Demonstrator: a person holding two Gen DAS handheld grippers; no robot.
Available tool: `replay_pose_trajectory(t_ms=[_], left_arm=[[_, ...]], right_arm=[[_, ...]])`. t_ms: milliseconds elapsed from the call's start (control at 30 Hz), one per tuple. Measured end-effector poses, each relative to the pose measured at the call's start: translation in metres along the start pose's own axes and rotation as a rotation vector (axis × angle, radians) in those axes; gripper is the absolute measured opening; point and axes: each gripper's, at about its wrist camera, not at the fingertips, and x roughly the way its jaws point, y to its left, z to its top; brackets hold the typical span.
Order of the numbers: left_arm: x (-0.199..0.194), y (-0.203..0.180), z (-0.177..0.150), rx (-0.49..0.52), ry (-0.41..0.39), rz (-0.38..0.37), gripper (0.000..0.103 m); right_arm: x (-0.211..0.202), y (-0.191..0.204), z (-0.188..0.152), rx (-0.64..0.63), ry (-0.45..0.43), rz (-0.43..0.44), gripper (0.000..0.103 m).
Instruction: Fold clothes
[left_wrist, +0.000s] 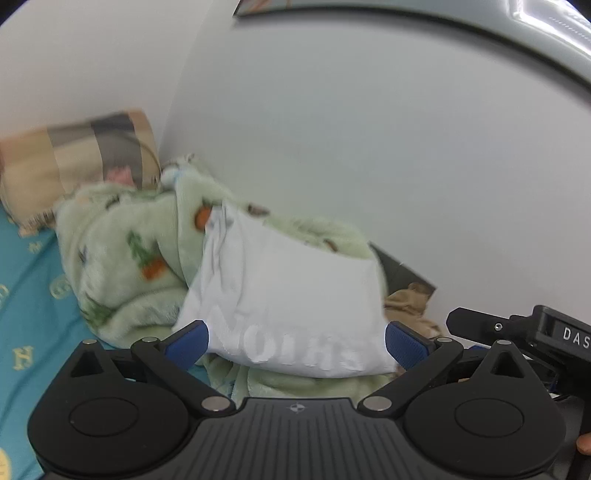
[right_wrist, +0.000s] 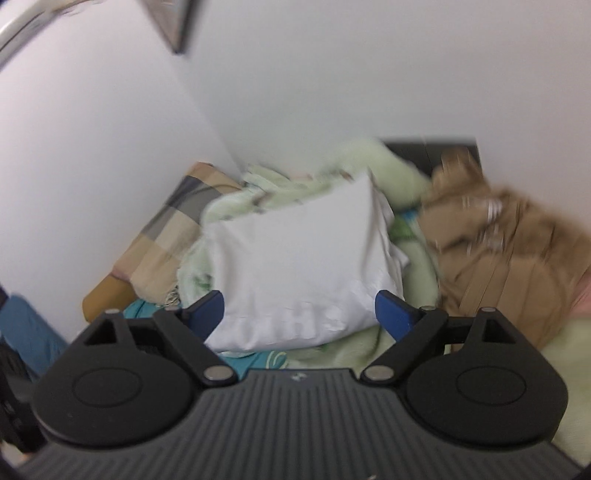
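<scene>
A folded white garment (left_wrist: 288, 302) with raised white lettering lies on top of a fluffy green blanket (left_wrist: 122, 251) on the bed. My left gripper (left_wrist: 295, 343) is open, its blue fingertips (left_wrist: 188, 341) on either side of the garment's near edge. In the right wrist view the same white garment (right_wrist: 299, 273) lies ahead. My right gripper (right_wrist: 299, 314) is open too, with its blue fingertips (right_wrist: 391, 314) at either side of the garment's near edge. I cannot tell whether either gripper touches the cloth. The right gripper's body shows at the left wrist view's right edge (left_wrist: 546, 332).
A checked beige pillow (left_wrist: 74, 162) leans in the wall corner at back left. A teal sheet (left_wrist: 29, 280) covers the bed. A crumpled tan garment (right_wrist: 498, 251) lies to the right of the white one. White walls stand close behind.
</scene>
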Motion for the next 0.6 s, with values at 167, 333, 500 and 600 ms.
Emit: replay_pose_trajectory(t_ms=[167, 333, 500, 600], left_arm=[[-0.112, -0.041, 0.006, 0.067, -0.094, 0.041, 0.103], [-0.196, -0.067, -0.006, 0.137, -0.157, 0.092, 0.103], [-0.255, -0.083, -0.033, 0.208, -0.214, 0.128, 0.103], [-0.282, -0.089, -0.050, 0.238, -0.252, 0.143, 0.103]], right_arm=[[-0.062, 0.033, -0.002, -0.104, -0.075, 0.008, 0.090], [-0.120, 0.051, -0.027, -0.173, -0.114, 0.039, 0.090], [-0.160, 0.065, -0.054, -0.226, -0.157, 0.053, 0.090], [-0.176, 0.073, -0.069, -0.250, -0.179, 0.067, 0.090]])
